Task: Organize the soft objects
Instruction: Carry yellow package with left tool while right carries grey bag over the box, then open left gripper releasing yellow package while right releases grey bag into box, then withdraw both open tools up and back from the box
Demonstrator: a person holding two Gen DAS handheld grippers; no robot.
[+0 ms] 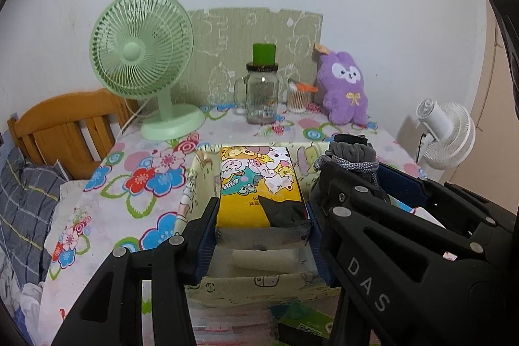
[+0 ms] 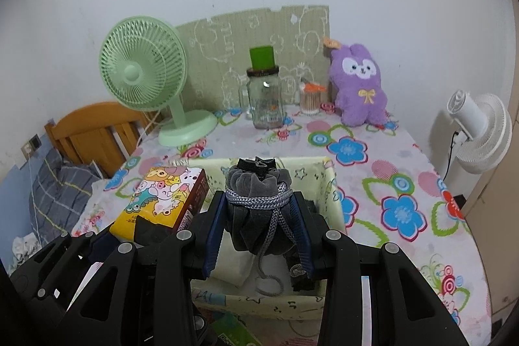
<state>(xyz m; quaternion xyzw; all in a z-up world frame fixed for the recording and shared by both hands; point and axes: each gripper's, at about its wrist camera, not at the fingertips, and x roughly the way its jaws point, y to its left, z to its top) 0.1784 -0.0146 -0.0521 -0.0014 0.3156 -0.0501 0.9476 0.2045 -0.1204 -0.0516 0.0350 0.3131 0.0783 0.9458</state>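
Note:
My left gripper [image 1: 261, 216] is shut on a yellow cartoon-printed tissue pack [image 1: 259, 180], its blue pads pressing both long sides. The pack hangs over the left half of a pale yellow fabric basket [image 1: 198, 174]. Beside it, my right gripper [image 2: 258, 200] is shut on a grey velvet drawstring pouch [image 2: 256, 184] tied with a grey cord, held over the same basket [image 2: 332, 184]. The pouch [image 1: 352, 153] and the tissue pack [image 2: 165, 196] each show in the other wrist view too. White and dark items lie on the basket floor. A purple plush bunny [image 2: 360, 86] leans against the wall at the back right.
On the flowered tablecloth [image 2: 399, 209] stand a green desk fan [image 1: 142, 54], a glass jar [image 1: 262, 96] with a green cup on top, and a cotton swab holder [image 1: 297, 99]. A white fan [image 2: 480, 132] is off the right edge. A wooden headboard [image 1: 65, 125] and bedding lie left.

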